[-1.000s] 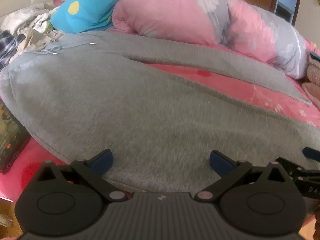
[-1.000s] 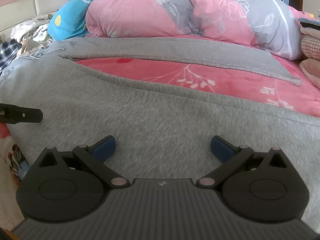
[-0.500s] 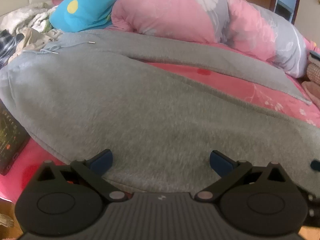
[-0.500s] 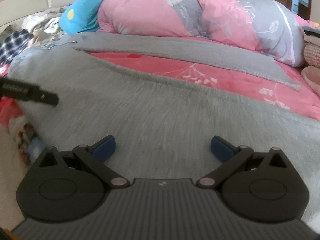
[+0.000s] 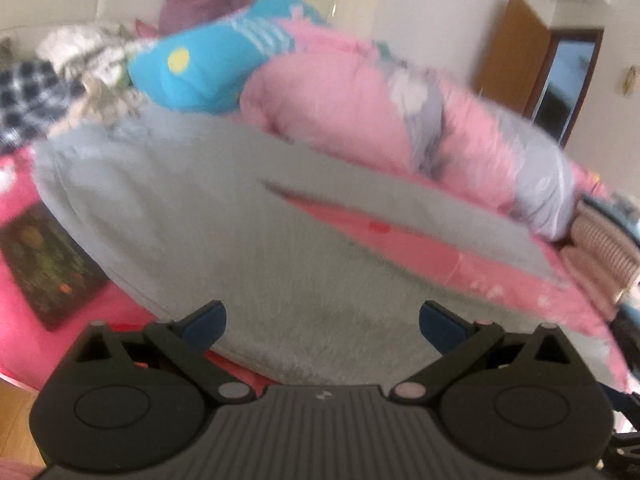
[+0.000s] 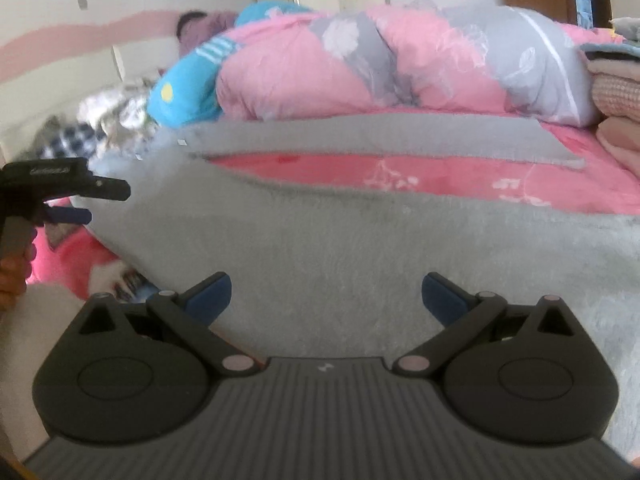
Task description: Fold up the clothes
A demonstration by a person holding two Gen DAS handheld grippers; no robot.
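Note:
Grey sweatpants (image 5: pixel 248 240) lie spread flat on the pink bed, both legs running to the right with a strip of pink sheet between them; the right wrist view shows the same grey sweatpants (image 6: pixel 360 248). My left gripper (image 5: pixel 322 322) is open above the near leg, close to the waist end, with nothing between its blue pads. My right gripper (image 6: pixel 326 298) is open too, raised over the near leg farther right. From the right wrist view the left gripper (image 6: pixel 86 200) appears at the left edge, held by a hand (image 6: pixel 14 276). Both views are motion-blurred.
A rolled pink and grey quilt (image 6: pixel 400 68) and a blue pillow (image 5: pixel 208 68) lie behind the pants. A dark book (image 5: pixel 48 264) sits on the sheet at the left. Loose clothes (image 5: pixel 48 80) are heaped at the far left; folded items (image 6: pixel 616 92) are stacked at the right.
Both grippers have lifted and pulled back from the pants, so more of the room and wall shows. Both stay open. The pants have not moved.

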